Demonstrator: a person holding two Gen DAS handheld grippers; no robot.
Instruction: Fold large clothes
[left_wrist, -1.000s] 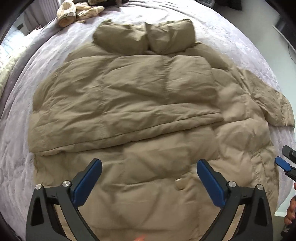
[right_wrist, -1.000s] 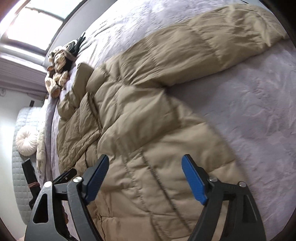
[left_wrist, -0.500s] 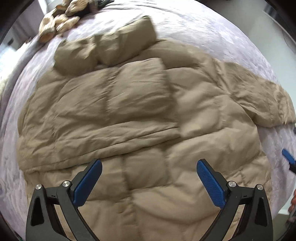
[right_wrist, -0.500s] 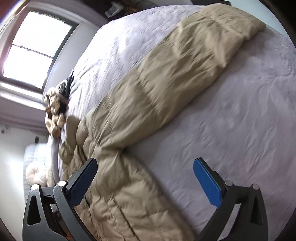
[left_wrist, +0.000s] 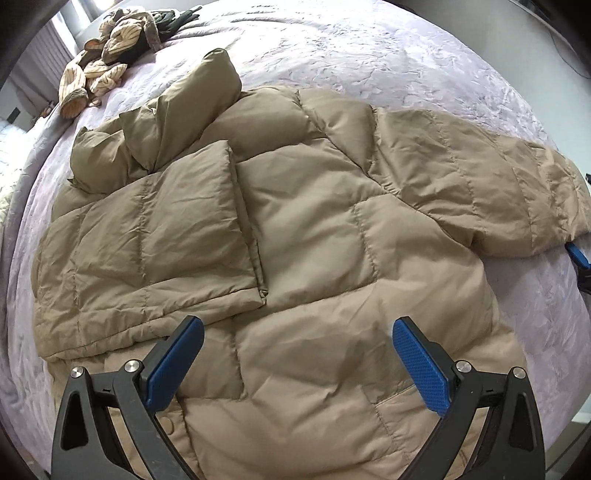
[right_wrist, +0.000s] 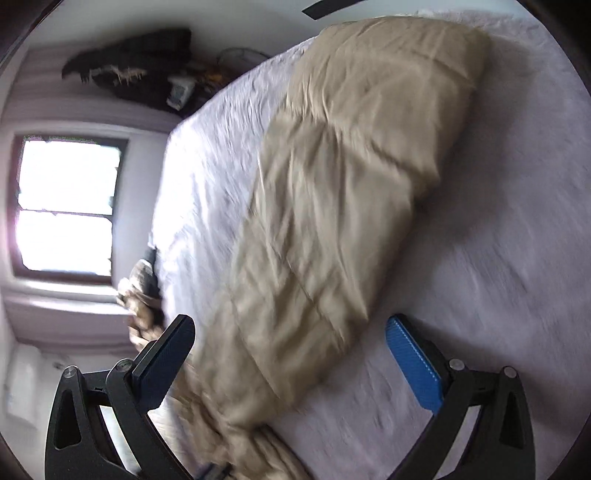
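A tan puffer jacket (left_wrist: 314, 236) lies spread on the lilac bed, its left sleeve folded across the body and its right sleeve (left_wrist: 491, 184) stretched out to the right. My left gripper (left_wrist: 295, 362) is open and empty, hovering over the jacket's lower half. My right gripper (right_wrist: 291, 354) is open and empty, above the base of the outstretched sleeve (right_wrist: 351, 177), which runs away toward the top of the right wrist view. One blue pad of the right gripper (left_wrist: 580, 256) shows at the right edge of the left wrist view, just below the sleeve cuff.
The lilac bedspread (left_wrist: 369, 55) surrounds the jacket. A pile of striped and dark clothes (left_wrist: 110, 51) lies at the bed's far left corner. A window (right_wrist: 66, 206) and dark clutter (right_wrist: 147, 70) are beyond the bed. The right wrist view is motion-blurred.
Both views have swung right. The left gripper now faces the jacket's right half. The right gripper moved off the jacket body toward the outstretched sleeve. Both stayed open.
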